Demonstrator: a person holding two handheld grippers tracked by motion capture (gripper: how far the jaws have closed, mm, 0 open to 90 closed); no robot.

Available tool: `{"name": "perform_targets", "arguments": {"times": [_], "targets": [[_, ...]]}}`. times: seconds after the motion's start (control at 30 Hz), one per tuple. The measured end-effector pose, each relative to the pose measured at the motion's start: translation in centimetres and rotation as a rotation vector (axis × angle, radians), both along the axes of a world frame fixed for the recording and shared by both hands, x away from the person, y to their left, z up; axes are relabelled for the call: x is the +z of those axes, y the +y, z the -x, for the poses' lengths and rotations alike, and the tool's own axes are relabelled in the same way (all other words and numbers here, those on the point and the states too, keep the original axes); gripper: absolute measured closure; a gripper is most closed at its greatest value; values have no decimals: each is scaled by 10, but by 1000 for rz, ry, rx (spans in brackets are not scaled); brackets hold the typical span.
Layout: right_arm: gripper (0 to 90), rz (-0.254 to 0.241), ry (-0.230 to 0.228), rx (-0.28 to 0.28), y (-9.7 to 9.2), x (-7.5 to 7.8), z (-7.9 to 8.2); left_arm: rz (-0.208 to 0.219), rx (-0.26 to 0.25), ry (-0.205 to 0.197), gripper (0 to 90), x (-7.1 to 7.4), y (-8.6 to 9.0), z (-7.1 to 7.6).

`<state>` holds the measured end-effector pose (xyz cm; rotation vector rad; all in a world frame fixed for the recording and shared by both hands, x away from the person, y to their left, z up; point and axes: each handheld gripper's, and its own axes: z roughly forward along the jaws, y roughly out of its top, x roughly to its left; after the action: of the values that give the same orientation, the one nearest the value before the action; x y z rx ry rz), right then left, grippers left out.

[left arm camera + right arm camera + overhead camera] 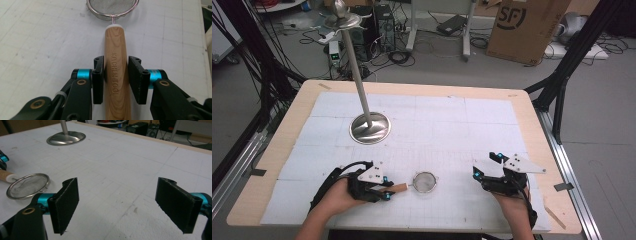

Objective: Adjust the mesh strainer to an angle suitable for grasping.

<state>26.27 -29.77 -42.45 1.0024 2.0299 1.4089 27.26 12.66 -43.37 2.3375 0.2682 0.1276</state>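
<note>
Workshop floor with cables, a computer tower and a cardboard box lies beyond a wooden tabletop covered by a white gridded mat. Item: small mesh strainer with a wooden handle, lying flat on the mat near the person's edge, a little toward 7 o'clock from the mat's centre. Long axis: runs level across the high view, mesh bowl at the 3 o'clock end, handle at the 9 o'clock end; in the left gripper view the handle runs straight up toward 12 o'clock, in line with the jaws, with the bowl just past its tip. Nearest tool: left tool, directly at 9 o'clock of the bowl, jaws straddling the handle; its pads appear to lie against the wood on both sides, so it reads as grasping the handle, though how firmly cannot be told. Pose: left hand low, tool level and pointing toward 3 o'clock. Right tool: well apart at 3 o'clock of the strainer, released, jaws spread wide with nothing between them, pointing toward 10 o'clock. Other: steel stand, round base and tilted pole, at 11 o'clock of the strainer, well apart.
</note>
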Motion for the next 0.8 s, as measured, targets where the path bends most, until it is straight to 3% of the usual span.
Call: {"name": "perform_targets", "arguments": {"times": [0.17,0.37,0.8], "targets": [[177,-15,-2,3,-1,1,0,0,-22,0,671,0,-18,-5],[177,-27,-1,2,-2,2,0,16,-23,-1,677,0,-34,-11],[178,-24,-2,3,-1,1,-1,5,-12,0,682,-1,-63,-28]]}}
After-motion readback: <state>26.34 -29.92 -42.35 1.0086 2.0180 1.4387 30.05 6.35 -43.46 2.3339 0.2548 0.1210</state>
